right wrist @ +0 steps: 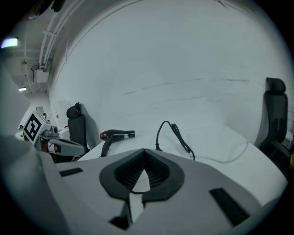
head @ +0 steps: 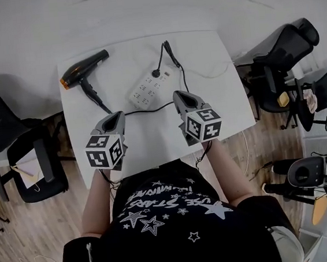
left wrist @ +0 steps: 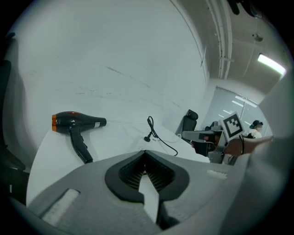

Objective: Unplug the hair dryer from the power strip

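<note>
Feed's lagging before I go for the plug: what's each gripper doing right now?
Left gripper: closed, holding nothing.
Right gripper: closed, holding nothing.

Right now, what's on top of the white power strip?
One black plug sits in the power strip near its far end, its cord looping away. The other sockets look empty. Its underside is covered.

Black short-sleeved T-shirt (head: 172, 211) with white stars and lettering. Grey left tool (head: 114, 116) and right tool (head: 181, 96), both bearing black-and-white marker cubes (head: 104, 151).
</note>
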`<state>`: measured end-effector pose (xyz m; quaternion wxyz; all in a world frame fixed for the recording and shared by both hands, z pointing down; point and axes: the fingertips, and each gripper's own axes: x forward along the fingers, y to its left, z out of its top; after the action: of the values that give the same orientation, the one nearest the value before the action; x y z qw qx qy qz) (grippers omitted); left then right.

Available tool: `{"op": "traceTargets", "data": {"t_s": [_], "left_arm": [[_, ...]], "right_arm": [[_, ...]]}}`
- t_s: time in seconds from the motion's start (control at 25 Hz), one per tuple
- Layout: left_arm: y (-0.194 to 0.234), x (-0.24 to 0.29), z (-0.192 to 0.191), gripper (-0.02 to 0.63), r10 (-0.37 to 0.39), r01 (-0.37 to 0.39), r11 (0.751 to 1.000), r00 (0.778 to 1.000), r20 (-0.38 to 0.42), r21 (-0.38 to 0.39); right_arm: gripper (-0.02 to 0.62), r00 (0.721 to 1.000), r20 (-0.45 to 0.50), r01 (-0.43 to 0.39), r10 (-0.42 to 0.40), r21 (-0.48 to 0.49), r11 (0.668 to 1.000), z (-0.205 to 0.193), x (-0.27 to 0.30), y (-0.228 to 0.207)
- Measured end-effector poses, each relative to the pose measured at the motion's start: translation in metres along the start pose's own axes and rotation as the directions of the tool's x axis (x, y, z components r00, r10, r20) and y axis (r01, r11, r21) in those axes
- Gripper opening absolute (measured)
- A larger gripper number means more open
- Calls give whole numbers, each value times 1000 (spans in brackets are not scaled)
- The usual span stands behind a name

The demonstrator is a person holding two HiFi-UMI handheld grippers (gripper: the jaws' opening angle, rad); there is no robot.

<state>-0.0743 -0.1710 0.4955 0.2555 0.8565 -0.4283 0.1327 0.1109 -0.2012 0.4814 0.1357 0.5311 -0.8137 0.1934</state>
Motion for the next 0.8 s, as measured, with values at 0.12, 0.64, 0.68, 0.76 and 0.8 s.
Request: {"op": "traceTargets", "data": {"t_s": [0.12, 0.64, 0.68, 0.76, 0.8], "left_arm": [[0, 10, 8, 8, 39, -39, 999, 999, 9, -2], [-6, 76, 9, 8, 131, -133, 991, 989, -66, -23], [-5, 83, 8, 8, 137, -139, 990, 988, -73, -21], [-2, 96, 5, 8, 157, -157, 988, 983, -93, 5], [0, 103, 3, 8, 169, -168, 986, 980, -108, 24]], "right_arm": [[9, 999, -16, -41, 41, -17, 999, 7, 13, -6], [12, 985, -87, -155, 152, -33, 987, 11, 49, -51], [12, 983, -92, -164, 160, -32, 986, 11, 52, -53], [12, 979, -104, -181, 177, -32, 983, 10, 59, -57], [12, 977, -110, -190, 185, -33, 981, 10, 63, -59]]}}
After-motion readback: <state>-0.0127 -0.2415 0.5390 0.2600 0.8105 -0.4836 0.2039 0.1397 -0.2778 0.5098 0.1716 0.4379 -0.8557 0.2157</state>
